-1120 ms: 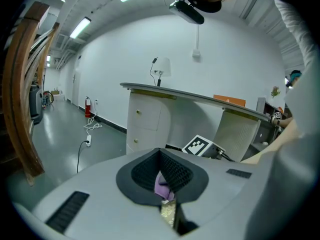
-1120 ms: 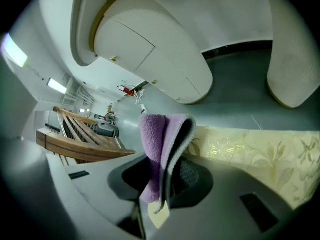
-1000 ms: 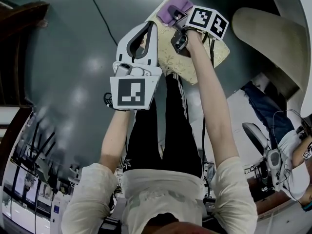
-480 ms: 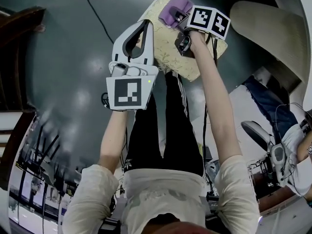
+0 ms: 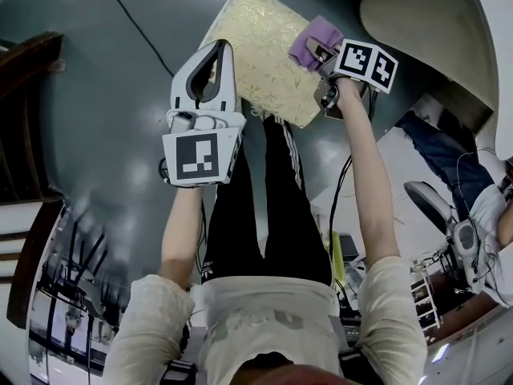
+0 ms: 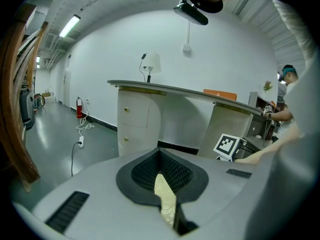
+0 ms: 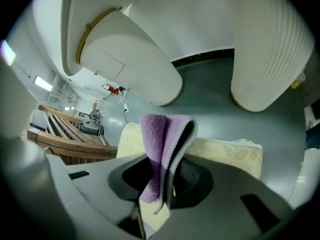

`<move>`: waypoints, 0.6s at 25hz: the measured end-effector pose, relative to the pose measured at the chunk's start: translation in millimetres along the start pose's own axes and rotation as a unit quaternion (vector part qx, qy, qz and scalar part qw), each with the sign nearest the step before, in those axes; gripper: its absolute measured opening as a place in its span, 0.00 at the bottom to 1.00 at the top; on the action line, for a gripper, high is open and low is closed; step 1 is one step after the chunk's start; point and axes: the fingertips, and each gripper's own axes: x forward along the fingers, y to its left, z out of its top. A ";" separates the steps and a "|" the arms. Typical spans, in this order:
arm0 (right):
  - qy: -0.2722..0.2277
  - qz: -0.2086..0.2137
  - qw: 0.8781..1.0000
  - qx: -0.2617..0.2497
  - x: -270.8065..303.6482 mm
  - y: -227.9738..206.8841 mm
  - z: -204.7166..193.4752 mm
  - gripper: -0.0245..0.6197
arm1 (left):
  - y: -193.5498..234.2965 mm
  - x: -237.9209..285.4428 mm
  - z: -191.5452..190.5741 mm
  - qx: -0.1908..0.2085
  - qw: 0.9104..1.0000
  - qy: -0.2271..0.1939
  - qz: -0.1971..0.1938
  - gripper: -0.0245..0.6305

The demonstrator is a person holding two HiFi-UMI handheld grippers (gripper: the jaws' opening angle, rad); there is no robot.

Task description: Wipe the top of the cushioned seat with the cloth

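Across the cushioned seat (image 5: 256, 46), my right tongs (image 5: 321, 51) dragged the clenched purple cloth (image 5: 308, 43) rightward; left tongs (image 5: 218, 50) closed, empty; wiping progresses.

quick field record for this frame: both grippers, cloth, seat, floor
left gripper: jaws together, nothing clamped; tip over the seat's left edge in the head view
right gripper: shut on the cloth
cloth: purple, folded, sticking out past the jaws
seat: cream patterned cushion, top facing up
cloth position: at the seat's right edge in the head view; contact with the top cannot be told
floor: grey, glossy
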 end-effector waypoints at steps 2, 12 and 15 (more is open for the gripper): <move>-0.002 -0.012 1.000 0.006 -12.3 -18.5 -5.3 0.19 | -4.0 0.5 -0.2 0.000 1.000 0.001 -0.005 0.05; 0.000 -0.063 0.998 0.021 -63.9 -94.5 -22.2 0.19 | -24.1 10.7 3.2 0.015 1.000 0.005 -0.022 0.05; 0.000 -0.079 0.997 0.022 -72.1 -109.7 -25.6 0.19 | -26.7 13.4 4.4 0.012 1.000 0.004 -0.023 0.05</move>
